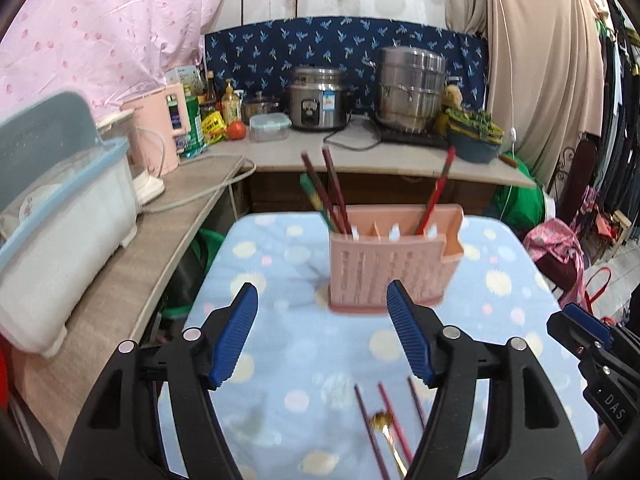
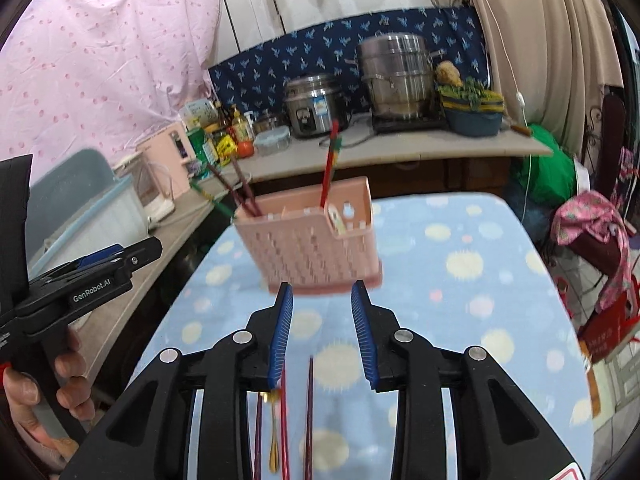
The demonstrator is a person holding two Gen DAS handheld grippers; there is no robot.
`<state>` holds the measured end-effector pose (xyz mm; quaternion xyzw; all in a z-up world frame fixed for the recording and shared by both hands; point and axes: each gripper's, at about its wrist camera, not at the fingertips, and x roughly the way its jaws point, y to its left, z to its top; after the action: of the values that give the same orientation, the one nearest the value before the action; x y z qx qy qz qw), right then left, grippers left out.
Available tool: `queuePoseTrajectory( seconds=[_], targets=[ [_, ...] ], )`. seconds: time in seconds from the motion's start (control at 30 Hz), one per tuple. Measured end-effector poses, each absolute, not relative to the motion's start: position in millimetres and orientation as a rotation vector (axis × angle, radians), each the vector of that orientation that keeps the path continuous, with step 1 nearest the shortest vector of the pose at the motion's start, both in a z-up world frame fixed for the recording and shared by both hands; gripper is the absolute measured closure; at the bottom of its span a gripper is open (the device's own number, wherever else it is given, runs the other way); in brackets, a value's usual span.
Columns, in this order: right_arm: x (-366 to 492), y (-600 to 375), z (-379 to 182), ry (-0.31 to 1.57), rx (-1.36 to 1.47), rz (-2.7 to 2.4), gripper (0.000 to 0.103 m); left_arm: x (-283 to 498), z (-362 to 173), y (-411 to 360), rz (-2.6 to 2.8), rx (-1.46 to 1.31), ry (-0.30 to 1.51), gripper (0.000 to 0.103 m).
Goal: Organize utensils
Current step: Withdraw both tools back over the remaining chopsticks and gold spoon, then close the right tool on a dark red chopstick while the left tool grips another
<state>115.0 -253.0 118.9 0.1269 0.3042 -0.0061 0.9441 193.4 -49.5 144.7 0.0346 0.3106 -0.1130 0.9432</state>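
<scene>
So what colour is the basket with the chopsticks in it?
The basket is pink with rows of little slots; the right wrist view shows it best.

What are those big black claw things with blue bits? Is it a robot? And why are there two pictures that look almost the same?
No robot: a person holds two grabber tools, and each carries a camera looking along its fingers. One picture is from the left gripper, the other from the right gripper. Both are open and hold nothing. You can see the person's hand on the left tool. On the spotted blue cloth stands a pink utensil holder with chopsticks in it. More chopsticks and a gold spoon lie loose on the cloth.
</scene>
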Motion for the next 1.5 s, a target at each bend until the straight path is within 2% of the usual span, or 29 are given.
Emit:
queuePoseTrajectory(
  seconds=[0.57,0.93,1.07,1.2,1.5],
  targets=[
    [19.2,-213.2,3.4,0.862,0.231,-0.011,0.073,93.7,21.8,-43.6,-0.251,0.129,0.885,0.039],
    [5.6,-192.7,-24.6,0.916,0.193,0.003,0.073,68.8,-13.5,-42.1,-0.256,0.142,0.975,0.039],
    [5.1,-189.5,-27.6,0.923,0.182,0.006,0.076,66.0,-18.6,-39.5,-0.256,0.137,0.99,0.039],
    [3.8,-185.6,-32.7,0.933,0.159,0.003,0.087,64.4,-21.2,-39.0,-0.26,0.134,1.002,0.039],
    [2.5,-185.5,-34.9,0.926,0.134,-0.012,0.094,59.8,-24.8,-47.0,-0.284,0.143,1.012,0.039]
  ],
)
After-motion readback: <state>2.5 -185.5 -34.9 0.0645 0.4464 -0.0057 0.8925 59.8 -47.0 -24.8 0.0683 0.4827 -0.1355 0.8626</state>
